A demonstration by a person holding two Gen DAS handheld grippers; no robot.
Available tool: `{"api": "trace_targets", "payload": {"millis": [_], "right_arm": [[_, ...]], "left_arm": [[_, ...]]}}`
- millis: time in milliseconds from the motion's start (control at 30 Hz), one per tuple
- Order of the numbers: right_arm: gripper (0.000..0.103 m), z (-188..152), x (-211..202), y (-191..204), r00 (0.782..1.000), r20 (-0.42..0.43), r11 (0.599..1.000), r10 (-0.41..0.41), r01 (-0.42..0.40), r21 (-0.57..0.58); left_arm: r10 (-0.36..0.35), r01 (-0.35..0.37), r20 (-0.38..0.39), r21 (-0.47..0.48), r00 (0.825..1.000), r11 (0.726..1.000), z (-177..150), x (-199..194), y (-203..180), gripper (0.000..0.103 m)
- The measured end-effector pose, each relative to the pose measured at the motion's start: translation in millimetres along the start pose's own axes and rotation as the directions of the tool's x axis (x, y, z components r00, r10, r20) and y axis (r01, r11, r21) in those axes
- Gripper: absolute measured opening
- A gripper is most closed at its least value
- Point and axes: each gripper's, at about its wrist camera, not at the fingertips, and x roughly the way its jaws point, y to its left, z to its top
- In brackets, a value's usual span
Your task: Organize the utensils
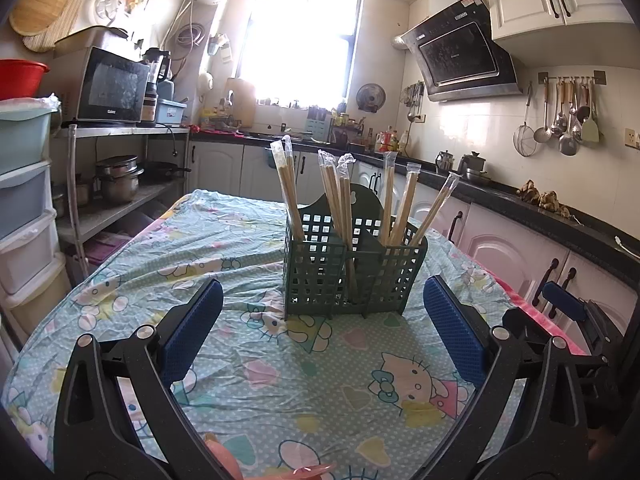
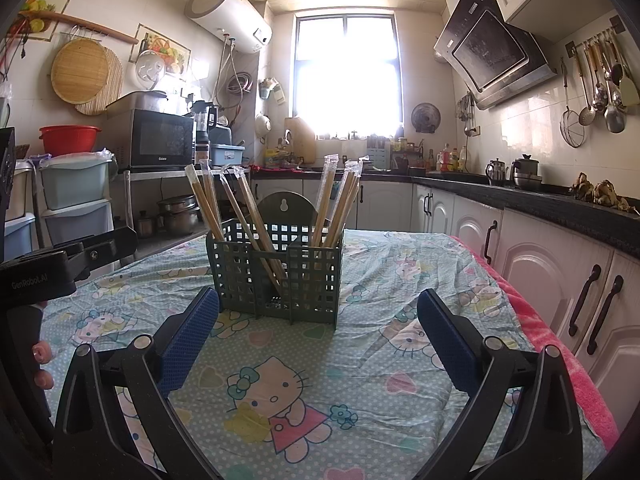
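A kitchen tabletop (image 1: 120, 280) covered with a pale blue cartoon-cat cloth fills both views, with counters, cupboards and a bright window behind it. Standing upright near the middle of the tabletop is a dark green plastic basket (image 1: 352, 276) with lattice walls and dividers that split it into compartments. Wrapped wooden chopsticks (image 1: 338, 196) lean in it, some in the left compartment and some in the right, their clear sleeves poking above the rim. The left hand-held gripper (image 1: 328, 328) hangs just in front of the basket with its blue-padded fingers spread wide and nothing between them. The right hand-held gripper (image 2: 320, 326) also faces the basket from close by, fingers likewise spread and empty. At the bottom edge of the left view an orange-pink thing lies on the cloth, too cut off to name. Judging by the layout, most chopsticks are already sorted, so the work looks close to done or between picks. The next move likely calls for finding any loose utensil, closing on it gently, then lowering it into a compartment without knocking the light basket.
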Motion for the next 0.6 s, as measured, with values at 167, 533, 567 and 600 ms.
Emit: {"api": "trace_targets", "payload": {"millis": [167,533,567,600], "right_arm": [[0.097,-0.1,-0.1,0.0,1.0,-0.001,1.0,0.001,-0.001,0.0],[0.097,0.0,-0.3,-0.1,1.0,-0.001,1.0,0.001,-0.001,0.0],[0.097,-0.1,-0.1,-0.1,1.0,-0.001,1.0,0.001,-0.001,0.0],[0.097,-0.1,-0.2,-0.2,1.0,0.0,1.0,0.0,0.0,0.0]], "left_arm": [[0.0,0.0,-0.001,0.0,1.0,1.0,0.1,0.4,0.5,0.093],[0.002,-0.002,-0.003,0.0,1.0,1.0,0.0,0.5,0.8,0.093],[0.002,-0.002,-0.004,-0.001,1.0,1.0,-0.1,0.4,1.2,0.093],[0.003,-0.003,-0.005,-0.001,1.0,1.0,0.0,0.9,2.0,0.093]]}}
